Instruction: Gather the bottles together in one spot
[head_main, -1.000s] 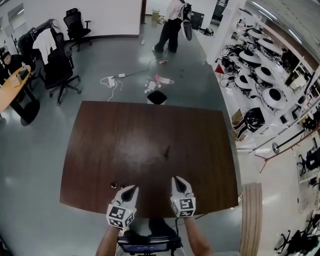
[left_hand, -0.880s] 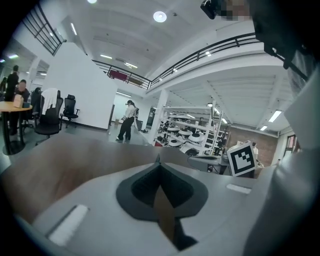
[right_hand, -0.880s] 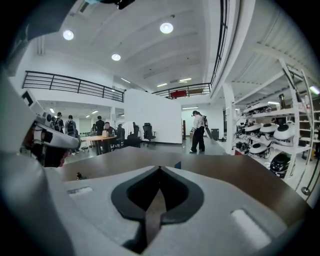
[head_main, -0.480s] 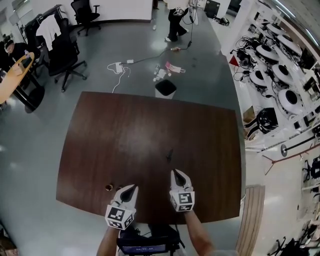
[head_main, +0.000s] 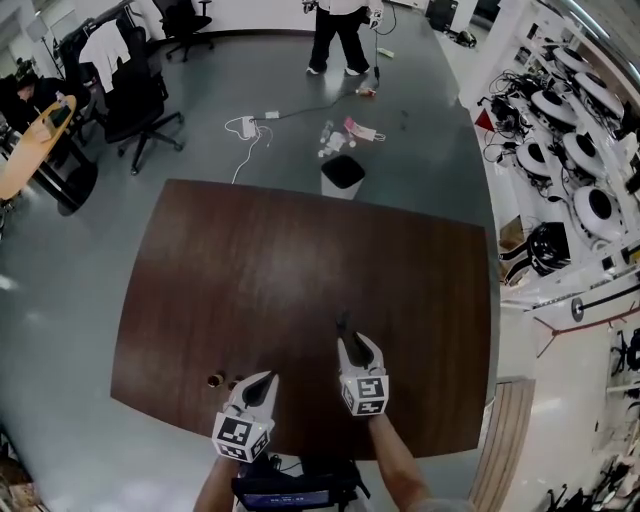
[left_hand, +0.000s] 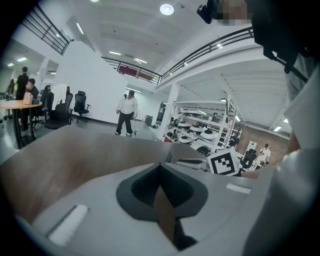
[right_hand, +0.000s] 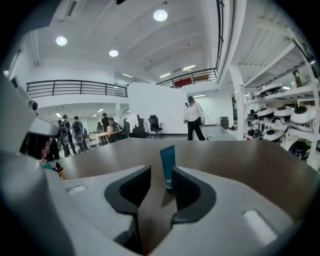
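The dark wooden table (head_main: 300, 260) fills the middle of the head view, with a black waste bin (head_main: 342, 172) on the floor at 12 o'clock, just past its far edge. Both grippers sit over the near edge. The right gripper (head_main: 359, 344) has its jaws apart (they have just been opening), and the pads press on nothing. The left gripper (head_main: 263, 379), at its 8 o'clock, has its jaws closed together, tip to tip, with nothing between them.

A teal squeeze tube (head_main: 343, 322) stands upright on the table at 12 o'clock from the right gripper, in line with the gap and just at the fingertips. Two small bottles (head_main: 223, 381) stand side by side close to the near edge, at 9 o'clock from the left gripper, well apart from the tube.
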